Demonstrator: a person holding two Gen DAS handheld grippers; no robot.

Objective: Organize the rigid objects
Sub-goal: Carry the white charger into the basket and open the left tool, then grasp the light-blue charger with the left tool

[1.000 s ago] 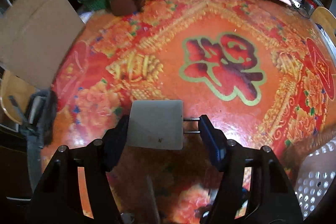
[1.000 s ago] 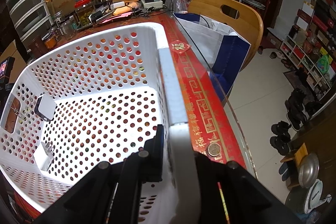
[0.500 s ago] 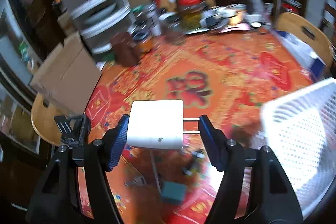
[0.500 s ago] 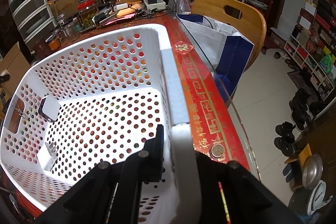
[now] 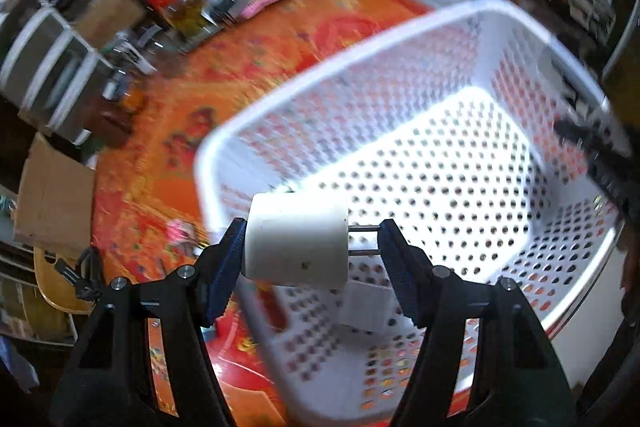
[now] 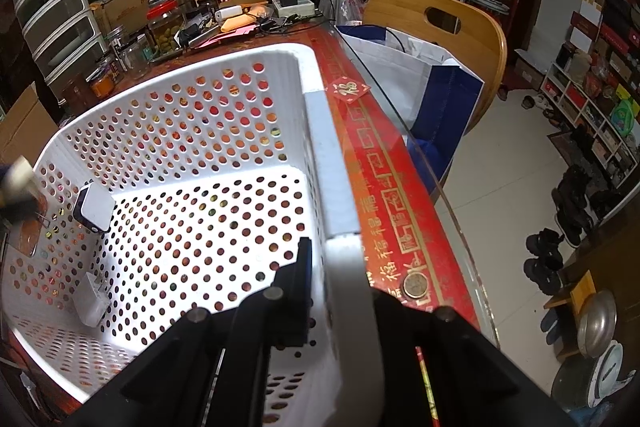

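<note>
My left gripper [image 5: 310, 247] is shut on a white plug adapter [image 5: 296, 241], its prongs against the right finger, held above the near edge of the white perforated basket [image 5: 400, 39]. My right gripper [image 6: 340, 263] is shut on the basket's rim [image 6: 324, 155] at its right wall. Inside the basket, a white charger with a dark side [image 6: 94, 207] leans on the left wall and another white charger [image 6: 92, 301] lies near the corner; one also shows below the adapter in the left wrist view [image 5: 368, 305]. The left gripper appears blurred at the right wrist view's left edge [image 6: 16, 183].
The basket stands on a red patterned table [image 5: 248, 63]. Jars and clutter [image 6: 164, 27] line the far side. A wooden chair [image 6: 436, 27] with a white and blue bag [image 6: 424, 83] stands at the table's glass edge. A coin [image 6: 415, 285] lies by my right gripper.
My left gripper has carried the white adapter up from the table and right, to above the basket. My right gripper has kept its hold on the rim.
</note>
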